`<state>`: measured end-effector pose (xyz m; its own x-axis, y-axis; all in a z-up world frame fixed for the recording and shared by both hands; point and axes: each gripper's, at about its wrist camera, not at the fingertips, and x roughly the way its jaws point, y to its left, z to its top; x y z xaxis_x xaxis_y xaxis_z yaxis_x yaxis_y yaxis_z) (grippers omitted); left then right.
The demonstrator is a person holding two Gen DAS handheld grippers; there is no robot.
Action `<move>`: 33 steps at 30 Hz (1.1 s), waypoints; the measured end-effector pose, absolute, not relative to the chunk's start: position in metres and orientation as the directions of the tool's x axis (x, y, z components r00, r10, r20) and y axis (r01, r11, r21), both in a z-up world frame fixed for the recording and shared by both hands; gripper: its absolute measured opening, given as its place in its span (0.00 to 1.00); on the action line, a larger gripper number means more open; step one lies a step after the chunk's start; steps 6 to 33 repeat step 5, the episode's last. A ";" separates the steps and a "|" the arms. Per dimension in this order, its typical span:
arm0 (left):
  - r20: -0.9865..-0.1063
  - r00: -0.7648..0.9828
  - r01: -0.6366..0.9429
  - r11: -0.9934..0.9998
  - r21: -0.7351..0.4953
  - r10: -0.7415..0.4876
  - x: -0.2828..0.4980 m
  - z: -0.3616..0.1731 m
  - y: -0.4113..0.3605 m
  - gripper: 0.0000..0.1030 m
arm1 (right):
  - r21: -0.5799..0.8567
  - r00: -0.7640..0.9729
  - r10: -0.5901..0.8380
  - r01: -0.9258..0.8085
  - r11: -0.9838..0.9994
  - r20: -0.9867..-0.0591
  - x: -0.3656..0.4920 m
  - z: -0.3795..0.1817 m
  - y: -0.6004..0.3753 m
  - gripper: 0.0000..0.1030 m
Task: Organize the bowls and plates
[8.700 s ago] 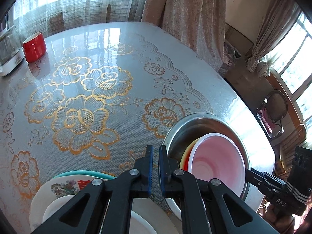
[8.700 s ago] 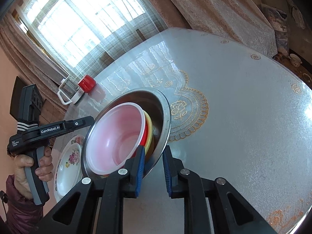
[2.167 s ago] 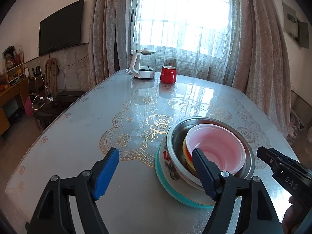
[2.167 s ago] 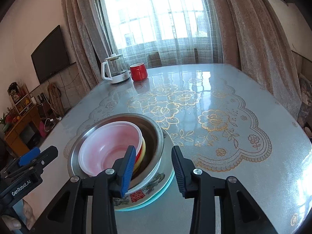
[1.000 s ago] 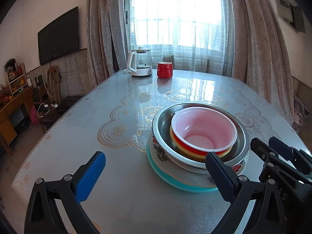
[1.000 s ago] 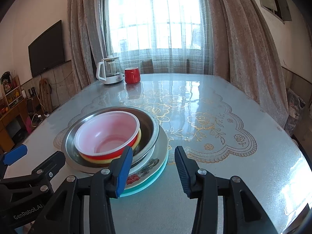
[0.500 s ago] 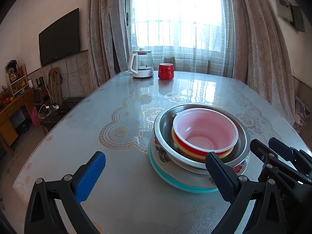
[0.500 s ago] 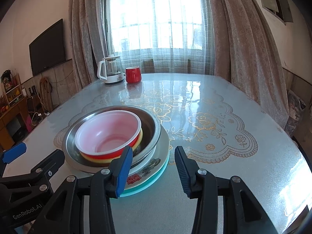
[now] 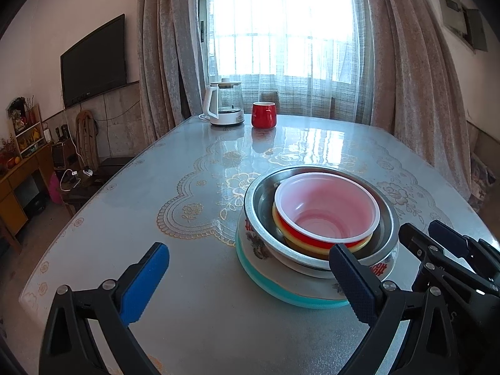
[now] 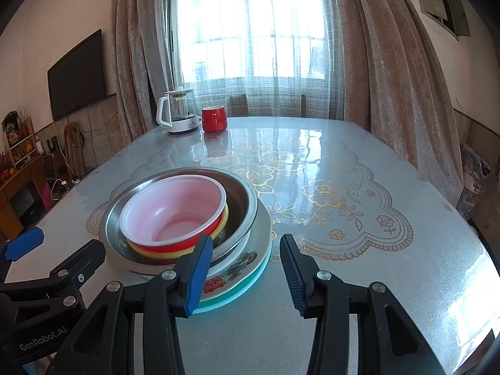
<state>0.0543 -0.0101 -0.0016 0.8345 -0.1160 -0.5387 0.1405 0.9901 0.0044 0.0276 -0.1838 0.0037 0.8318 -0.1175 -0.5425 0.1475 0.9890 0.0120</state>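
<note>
Sheer white curtains [image 9: 281, 47] flanked by heavy beige drapes [image 10: 397, 87] cover the bright window behind a large oval table [image 9: 193, 306] with a glossy grey cloth patterned in gold flowers; a black flat television [image 9: 93, 59] hangs on the wall at left. Near the table's front edge sits 1 nested stack: a teal-rimmed plate [image 9: 272, 290] at the bottom, a white floral plate with red characters [image 10: 240, 268] on it, then a wide stainless steel bowl [image 9: 259, 200], and inside that a yellow bowl [image 10: 223, 222], a red bowl [image 10: 175, 245] and, uppermost, a white plastic bowl with a pinkish interior [image 9: 325, 206]. At the far end stand a glass kettle on a white base [image 9: 223, 107] and, just beside it, a red mug [image 9: 264, 114]. Both grippers hover low over the near edge, touching nothing: the left gripper [image 9: 250, 281] has its 2 blue-padded jaws spread wide, with the stack ahead of its right jaw, and the right gripper [image 10: 247, 272] has its jaws parted moderately, empty, just right of the stack.
</note>
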 end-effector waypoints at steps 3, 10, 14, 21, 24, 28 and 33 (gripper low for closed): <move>-0.517 0.848 0.138 0.990 0.001 -0.118 0.052 0.002 -0.008 0.99 | 0.012 0.831 -0.117 0.147 0.989 -0.544 0.027 0.004 -0.184 0.44; -0.514 0.849 0.138 0.990 -0.002 -0.120 0.052 0.003 -0.007 0.99 | 0.015 0.830 -0.115 0.147 0.989 -0.546 0.027 0.003 -0.185 0.44; -0.514 0.849 0.138 0.990 -0.002 -0.120 0.052 0.003 -0.007 0.99 | 0.015 0.830 -0.115 0.147 0.989 -0.546 0.027 0.003 -0.185 0.44; -0.514 0.849 0.138 0.990 -0.002 -0.120 0.052 0.003 -0.007 0.99 | 0.015 0.830 -0.115 0.147 0.989 -0.546 0.027 0.003 -0.185 0.44; -0.514 0.849 0.138 0.990 -0.002 -0.120 0.052 0.003 -0.007 0.99 | 0.015 0.830 -0.115 0.147 0.989 -0.546 0.027 0.003 -0.185 0.44; -0.514 0.849 0.138 0.990 -0.002 -0.120 0.052 0.003 -0.007 0.99 | 0.015 0.830 -0.115 0.147 0.989 -0.546 0.027 0.003 -0.185 0.44; -0.514 0.849 0.138 0.990 -0.002 -0.120 0.052 0.003 -0.007 0.99 | 0.015 0.830 -0.115 0.147 0.989 -0.546 0.027 0.003 -0.185 0.44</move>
